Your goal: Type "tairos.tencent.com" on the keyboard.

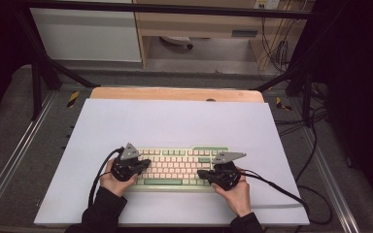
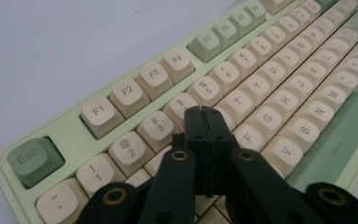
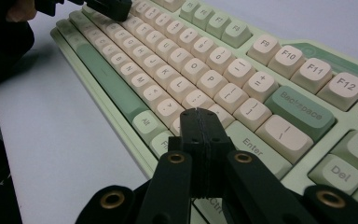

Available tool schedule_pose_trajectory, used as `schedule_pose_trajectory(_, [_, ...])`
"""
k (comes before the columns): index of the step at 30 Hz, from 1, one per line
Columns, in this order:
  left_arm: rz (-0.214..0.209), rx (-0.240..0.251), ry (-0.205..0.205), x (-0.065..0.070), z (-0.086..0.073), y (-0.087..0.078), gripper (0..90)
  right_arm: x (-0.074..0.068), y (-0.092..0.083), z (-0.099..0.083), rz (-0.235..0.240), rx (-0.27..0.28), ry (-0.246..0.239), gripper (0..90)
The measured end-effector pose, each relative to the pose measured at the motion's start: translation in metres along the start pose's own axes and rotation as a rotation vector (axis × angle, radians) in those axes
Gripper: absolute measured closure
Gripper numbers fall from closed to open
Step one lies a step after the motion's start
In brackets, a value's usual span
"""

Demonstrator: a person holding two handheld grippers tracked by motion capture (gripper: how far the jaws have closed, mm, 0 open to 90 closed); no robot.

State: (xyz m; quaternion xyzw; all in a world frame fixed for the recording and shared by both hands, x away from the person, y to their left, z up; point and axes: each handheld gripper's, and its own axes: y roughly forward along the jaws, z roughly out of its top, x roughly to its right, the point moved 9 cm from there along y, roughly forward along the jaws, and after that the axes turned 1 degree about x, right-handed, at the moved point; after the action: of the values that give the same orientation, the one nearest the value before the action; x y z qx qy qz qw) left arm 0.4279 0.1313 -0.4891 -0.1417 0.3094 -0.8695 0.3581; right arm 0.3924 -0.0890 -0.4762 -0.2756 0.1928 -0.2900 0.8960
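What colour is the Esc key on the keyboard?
Green; the Esc key shows best in the left gripper view.

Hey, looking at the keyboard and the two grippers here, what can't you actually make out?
- Left gripper view: the key under the shut left gripper tip, hidden by its jaws; touching or hovering is unclear.
- Right gripper view: the keys behind the shut right gripper, covered by its jaws.
- High view: legends on the keyboard, too small to read.
- Left gripper view: far function keys, blurred.
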Motion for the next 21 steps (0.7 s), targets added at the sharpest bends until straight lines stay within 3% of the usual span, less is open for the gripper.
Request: schedule_pose_trajectory(21, [-0.029, 0.030, 0.002, 0.007, 0.004, -0.014, 89.9, -0.002, 0.000, 0.002, 0.009, 0.011, 0.006, 90.0])
